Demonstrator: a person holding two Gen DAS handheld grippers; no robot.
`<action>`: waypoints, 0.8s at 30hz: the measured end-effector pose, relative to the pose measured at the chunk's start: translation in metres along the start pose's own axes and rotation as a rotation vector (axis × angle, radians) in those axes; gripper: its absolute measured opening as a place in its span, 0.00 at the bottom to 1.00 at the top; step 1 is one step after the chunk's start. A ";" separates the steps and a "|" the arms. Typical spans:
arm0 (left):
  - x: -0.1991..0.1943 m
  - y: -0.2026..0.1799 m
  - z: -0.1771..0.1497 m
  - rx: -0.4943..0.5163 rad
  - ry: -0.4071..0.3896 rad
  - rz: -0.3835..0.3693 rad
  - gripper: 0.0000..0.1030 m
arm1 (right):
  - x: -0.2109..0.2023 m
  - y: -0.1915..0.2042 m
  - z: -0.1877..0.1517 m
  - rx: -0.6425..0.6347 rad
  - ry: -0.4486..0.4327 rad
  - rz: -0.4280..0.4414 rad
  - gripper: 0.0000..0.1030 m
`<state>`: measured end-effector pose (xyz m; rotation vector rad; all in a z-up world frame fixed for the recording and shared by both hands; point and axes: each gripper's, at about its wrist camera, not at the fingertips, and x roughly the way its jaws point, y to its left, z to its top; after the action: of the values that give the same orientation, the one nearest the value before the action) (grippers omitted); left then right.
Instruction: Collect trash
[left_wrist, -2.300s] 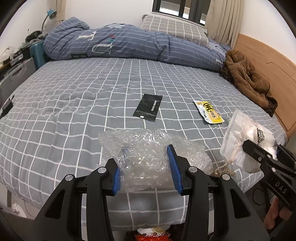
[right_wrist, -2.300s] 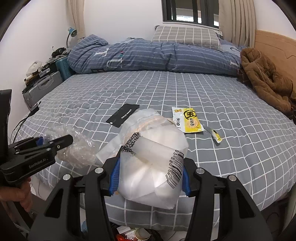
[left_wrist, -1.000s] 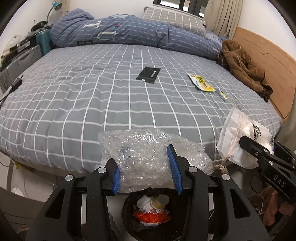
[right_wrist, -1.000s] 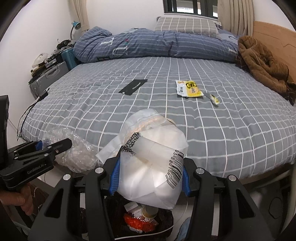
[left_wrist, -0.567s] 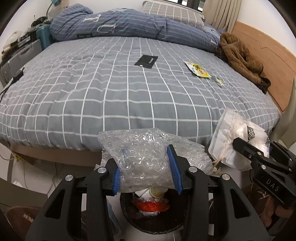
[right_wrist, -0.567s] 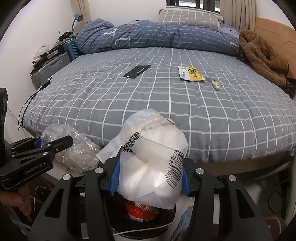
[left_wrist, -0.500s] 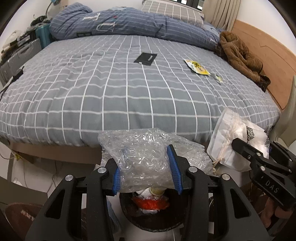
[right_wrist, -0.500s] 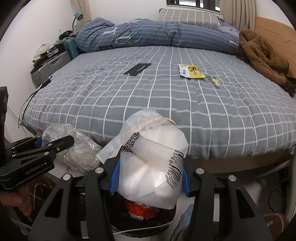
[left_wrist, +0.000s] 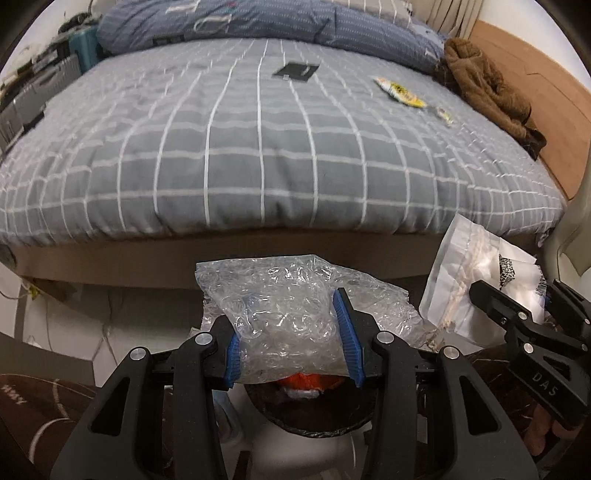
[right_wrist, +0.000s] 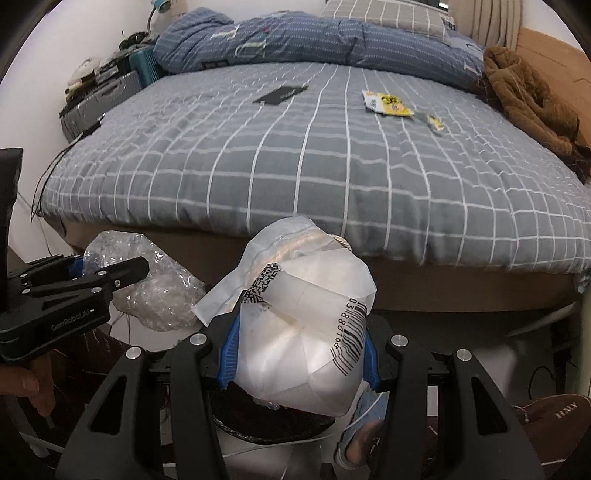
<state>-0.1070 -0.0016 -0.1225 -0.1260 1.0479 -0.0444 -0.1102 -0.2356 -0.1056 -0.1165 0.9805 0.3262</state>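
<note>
Both grippers loaded, held over trash bin at foot of bed.

Left gripper: blue pads pressed into a wad of clear bubble wrap. Right gripper: pads clamped on a white plastic bag with barcode print. Both loads hang just above the black-lined trash bin; orange waste visible inside. The bags screen most of the bin mouth. Beyond: grey checked bed, on it a black packet, yellow wrapper, small scrap, brown jacket, blue duvet. A shoe beside the bin.
</note>
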 end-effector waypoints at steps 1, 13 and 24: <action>0.005 0.002 -0.001 0.000 0.011 0.002 0.42 | 0.005 -0.001 -0.002 0.003 0.014 0.001 0.48; 0.063 0.029 -0.015 -0.018 0.126 0.042 0.42 | 0.069 0.001 -0.012 -0.003 0.149 0.013 0.48; 0.068 0.060 -0.021 -0.066 0.127 0.085 0.42 | 0.095 0.025 -0.008 -0.049 0.191 0.036 0.53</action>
<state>-0.0926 0.0497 -0.1983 -0.1401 1.1807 0.0601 -0.0762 -0.1927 -0.1878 -0.1772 1.1649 0.3775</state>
